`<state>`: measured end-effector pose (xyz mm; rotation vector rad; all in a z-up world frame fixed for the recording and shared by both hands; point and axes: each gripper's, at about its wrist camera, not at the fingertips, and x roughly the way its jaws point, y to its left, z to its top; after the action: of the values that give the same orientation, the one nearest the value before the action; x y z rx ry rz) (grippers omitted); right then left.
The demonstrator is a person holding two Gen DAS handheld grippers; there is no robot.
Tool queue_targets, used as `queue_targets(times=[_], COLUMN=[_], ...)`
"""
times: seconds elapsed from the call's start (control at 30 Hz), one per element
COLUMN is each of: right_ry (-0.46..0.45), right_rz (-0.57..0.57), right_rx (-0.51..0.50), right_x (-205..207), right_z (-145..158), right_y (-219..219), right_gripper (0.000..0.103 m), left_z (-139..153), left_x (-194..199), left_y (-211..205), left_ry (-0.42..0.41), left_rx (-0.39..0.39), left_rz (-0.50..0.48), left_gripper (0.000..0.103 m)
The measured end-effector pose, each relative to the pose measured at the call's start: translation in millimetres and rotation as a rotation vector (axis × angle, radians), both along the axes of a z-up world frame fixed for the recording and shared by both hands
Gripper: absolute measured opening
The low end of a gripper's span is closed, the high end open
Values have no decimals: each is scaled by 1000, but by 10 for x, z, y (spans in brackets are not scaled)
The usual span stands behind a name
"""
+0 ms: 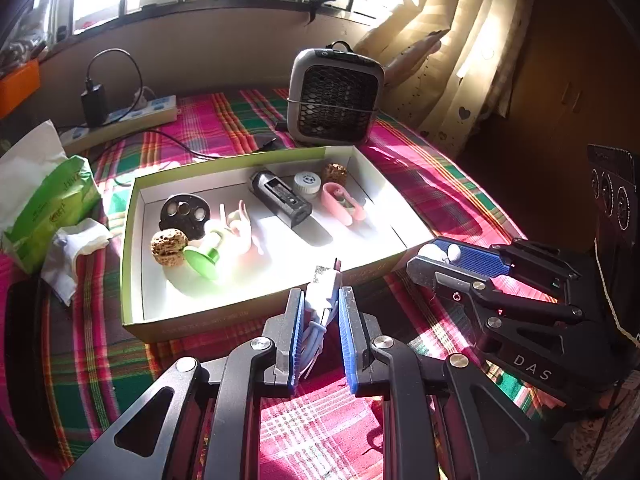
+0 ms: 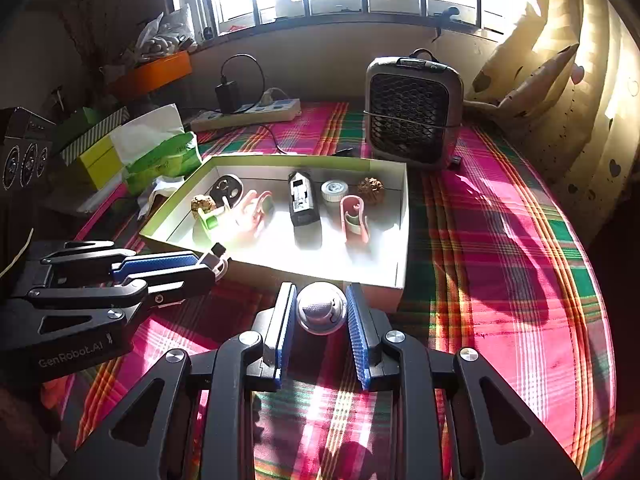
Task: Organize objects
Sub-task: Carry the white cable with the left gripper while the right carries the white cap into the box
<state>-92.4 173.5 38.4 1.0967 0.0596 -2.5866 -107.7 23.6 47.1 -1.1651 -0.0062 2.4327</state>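
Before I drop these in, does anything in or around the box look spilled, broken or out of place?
Nothing spilled or broken. In the box, the green-capped bottle lies tipped on its side against a walnut. Crumpled tissue sits loose outside the box's left wall.

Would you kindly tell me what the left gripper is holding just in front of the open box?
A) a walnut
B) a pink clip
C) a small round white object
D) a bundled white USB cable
D: the left gripper has its jaws closed on the bundled white USB cable, plug upward, near the box; the small round white object sits in the right gripper.
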Motion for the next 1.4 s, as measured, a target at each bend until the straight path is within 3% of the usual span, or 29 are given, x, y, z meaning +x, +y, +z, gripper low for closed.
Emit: queue_targets(times=[0.53, 1.4], right_ry=[0, -105], right_rz=[-2, 24], right_rx=[-19, 1], right_x=[-396, -820], right_z=[77, -252], right_y=[-25, -111], right_gripper=[27, 27], left_z=[15, -355], left_x=[-336, -749], left_y=[-6, -39], left_ry=[-6, -116], left_rx=[5, -27], left_rz=[32, 88], left_gripper=[15, 15])
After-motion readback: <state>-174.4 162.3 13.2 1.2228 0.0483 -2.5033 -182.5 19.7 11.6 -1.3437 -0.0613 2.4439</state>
